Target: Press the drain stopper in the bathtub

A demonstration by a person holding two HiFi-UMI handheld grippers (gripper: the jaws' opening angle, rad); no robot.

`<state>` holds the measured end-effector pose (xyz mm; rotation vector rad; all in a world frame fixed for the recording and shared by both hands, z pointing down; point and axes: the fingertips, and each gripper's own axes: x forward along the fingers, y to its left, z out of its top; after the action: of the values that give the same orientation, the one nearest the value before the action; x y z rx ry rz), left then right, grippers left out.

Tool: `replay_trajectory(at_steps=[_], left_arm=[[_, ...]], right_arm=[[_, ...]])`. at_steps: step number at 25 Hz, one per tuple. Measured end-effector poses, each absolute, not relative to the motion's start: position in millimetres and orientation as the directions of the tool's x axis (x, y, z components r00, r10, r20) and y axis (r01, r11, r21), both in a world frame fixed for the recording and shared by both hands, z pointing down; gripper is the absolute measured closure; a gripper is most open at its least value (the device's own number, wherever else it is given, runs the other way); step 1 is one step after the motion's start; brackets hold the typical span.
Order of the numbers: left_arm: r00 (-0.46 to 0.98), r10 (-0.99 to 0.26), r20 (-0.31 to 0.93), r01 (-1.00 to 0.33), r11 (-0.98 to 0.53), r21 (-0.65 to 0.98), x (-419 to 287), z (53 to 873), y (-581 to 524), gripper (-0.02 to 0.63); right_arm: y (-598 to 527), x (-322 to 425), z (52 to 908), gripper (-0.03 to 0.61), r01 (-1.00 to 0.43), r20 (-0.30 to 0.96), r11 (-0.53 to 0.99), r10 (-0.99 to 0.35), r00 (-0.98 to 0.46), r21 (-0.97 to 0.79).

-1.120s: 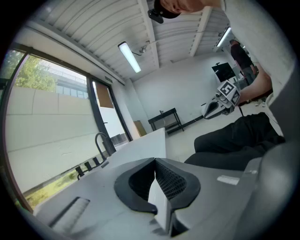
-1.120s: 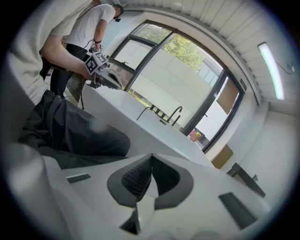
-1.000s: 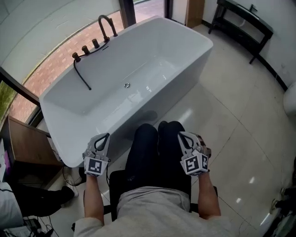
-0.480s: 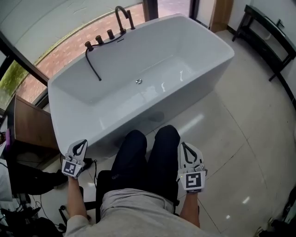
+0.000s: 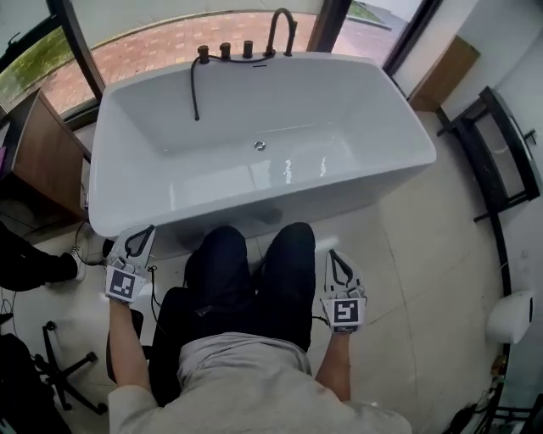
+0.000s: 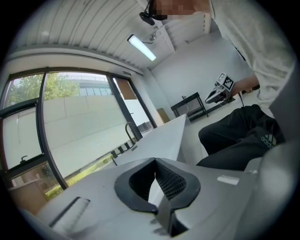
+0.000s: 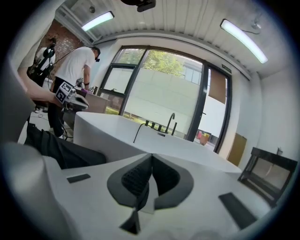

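Within a second, the seated person's view had swung until the one white bathtub lay squarely ahead instead of at a slant. That looked like lining up, with no pressing begun. Its single drain stopper sat on the tub floor, well apart from both tools. The left gripper and the right gripper hung beside the thighs, each with fingers together on nothing. The far rim carried one arched spout, three knobs and one black hose.
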<state>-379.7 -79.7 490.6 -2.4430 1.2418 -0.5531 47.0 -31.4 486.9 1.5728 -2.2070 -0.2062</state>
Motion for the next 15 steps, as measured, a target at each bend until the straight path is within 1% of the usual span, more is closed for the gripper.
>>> replay_trajectory(at_steps=[3, 5, 10, 15], left_arm=[[0.521, -0.848, 0.104, -0.741, -0.509, -0.438, -362.8, 459.2, -44.6, 0.603], [0.489, -0.868, 0.085, -0.783, -0.480, -0.396, -353.8, 450.8, -24.0, 0.603], [0.393, -0.914, 0.106, -0.807, -0.397, -0.436, -332.2, 457.3, 40.8, 0.603], [0.291, -0.951, 0.103, -0.849, -0.307, -0.431, -325.6, 469.2, 74.2, 0.603]], right_arm=[[-49.9, 57.6, 478.8, 0.578, -0.828, 0.223, 0.417, -0.907, -0.356, 0.374], [-66.6, 60.5, 475.4, 0.578, -0.795, 0.215, 0.460, -0.888, -0.407, 0.396], [-88.4, 48.9, 468.4, 0.578, -0.732, 0.180, 0.587, -0.807, -0.562, 0.346], [-91.6, 43.8, 473.4, 0.578, -0.679, 0.173, 0.663, -0.743, -0.646, 0.314]])
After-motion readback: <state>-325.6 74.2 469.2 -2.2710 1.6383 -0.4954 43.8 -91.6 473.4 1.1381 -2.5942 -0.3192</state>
